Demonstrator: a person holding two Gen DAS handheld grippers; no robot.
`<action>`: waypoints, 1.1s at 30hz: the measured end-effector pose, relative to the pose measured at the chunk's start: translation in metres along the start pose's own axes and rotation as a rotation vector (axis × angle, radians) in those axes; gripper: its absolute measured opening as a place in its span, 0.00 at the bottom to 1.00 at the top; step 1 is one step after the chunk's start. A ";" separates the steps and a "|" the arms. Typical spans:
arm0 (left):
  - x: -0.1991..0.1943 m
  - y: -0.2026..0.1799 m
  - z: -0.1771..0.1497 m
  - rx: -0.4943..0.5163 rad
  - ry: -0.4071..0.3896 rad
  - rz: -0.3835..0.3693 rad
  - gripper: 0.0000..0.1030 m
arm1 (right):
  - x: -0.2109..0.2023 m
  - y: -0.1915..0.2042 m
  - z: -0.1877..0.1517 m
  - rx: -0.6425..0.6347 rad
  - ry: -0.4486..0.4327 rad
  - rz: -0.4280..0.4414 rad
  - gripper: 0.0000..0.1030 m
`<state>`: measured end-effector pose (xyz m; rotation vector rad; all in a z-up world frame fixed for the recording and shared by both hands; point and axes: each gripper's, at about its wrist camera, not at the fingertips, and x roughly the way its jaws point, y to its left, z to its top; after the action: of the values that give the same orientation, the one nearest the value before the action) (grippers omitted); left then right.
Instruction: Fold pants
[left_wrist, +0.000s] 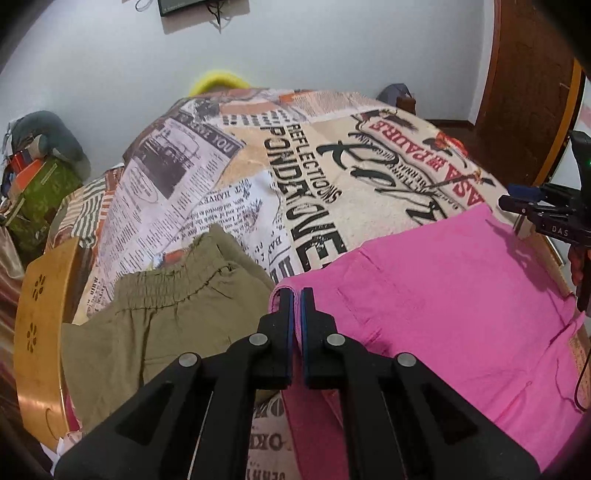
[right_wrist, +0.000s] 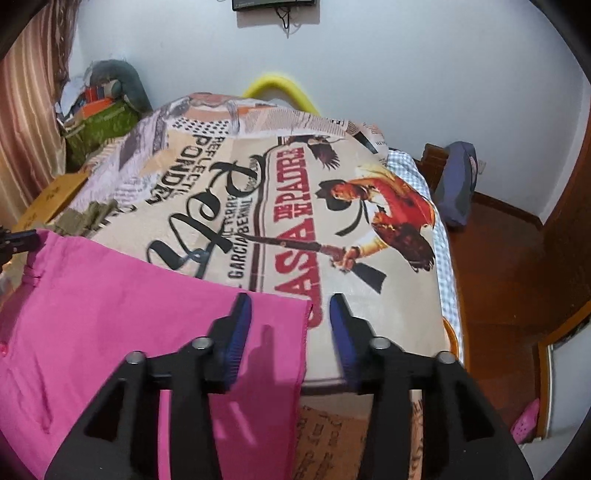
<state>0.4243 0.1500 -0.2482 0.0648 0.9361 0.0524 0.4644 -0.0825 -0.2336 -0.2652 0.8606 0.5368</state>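
The left gripper is pressed together on a corner of the pink pants, a thin fold of cloth caught between its blue pads. The right gripper stands spread; the other corner of the pants lies between its pads but neither pad presses on it, so that end lies free.

The pants lie flat near the front edge of the bed, over its printed cover, with the part nearest the grippers hanging down over that edge. A second garment, olive, is bunched on the bed just beside the pants, on the left gripper's side, apart from them as far as can be seen.

The pants look like light woven cotton: soft, limp, with no stiffness of their own, so they will sag and drape from wherever they are pinched, and a single layer may slip from the pads. Corners and seamed hems, where the cloth is doubled, should give the surest hold. A pinch at both corners on the same edge would likely keep that edge straight for a fold further up the bed.
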 end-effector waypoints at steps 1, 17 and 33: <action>0.004 0.001 -0.001 -0.002 0.006 -0.003 0.03 | 0.008 -0.001 0.000 0.001 0.018 -0.005 0.39; 0.022 0.000 -0.008 0.010 0.031 -0.006 0.03 | 0.026 0.003 0.001 -0.021 0.040 0.024 0.04; -0.095 -0.010 0.014 0.016 -0.122 0.008 0.03 | -0.102 0.006 0.026 0.005 -0.158 0.001 0.03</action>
<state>0.3790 0.1321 -0.1644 0.0854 0.8149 0.0480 0.4236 -0.1014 -0.1380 -0.2152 0.7091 0.5488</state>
